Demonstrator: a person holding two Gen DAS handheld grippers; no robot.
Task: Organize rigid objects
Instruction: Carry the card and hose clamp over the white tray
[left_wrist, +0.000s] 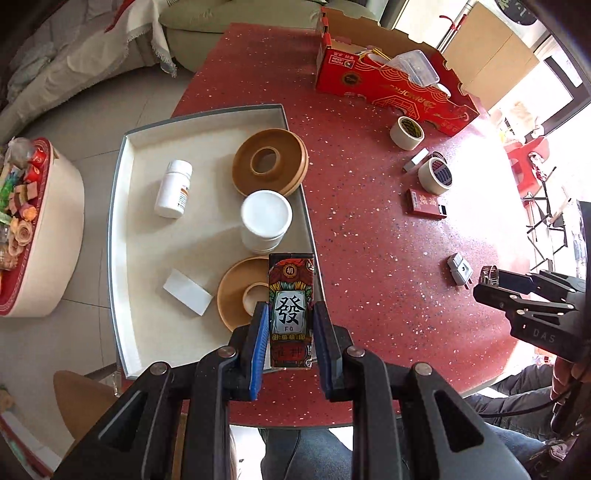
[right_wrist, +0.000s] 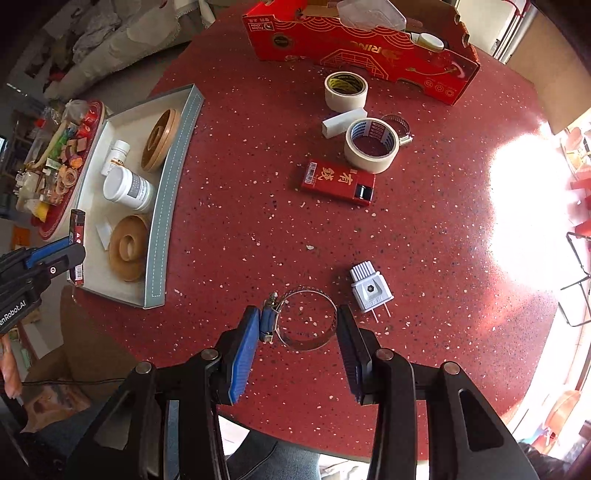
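My left gripper is shut on a printed card box with a large Chinese character, held over the right edge of the grey-rimmed tray. The tray holds two tan rings, a white jar, a white pill bottle and a white block. My right gripper has its jaws on either side of a metal hose clamp, touching it. The left gripper with the box also shows in the right wrist view.
On the red speckled table lie a white plug, a red card box, two tape rolls, a white block and a second clamp. A red cardboard box stands at the back.
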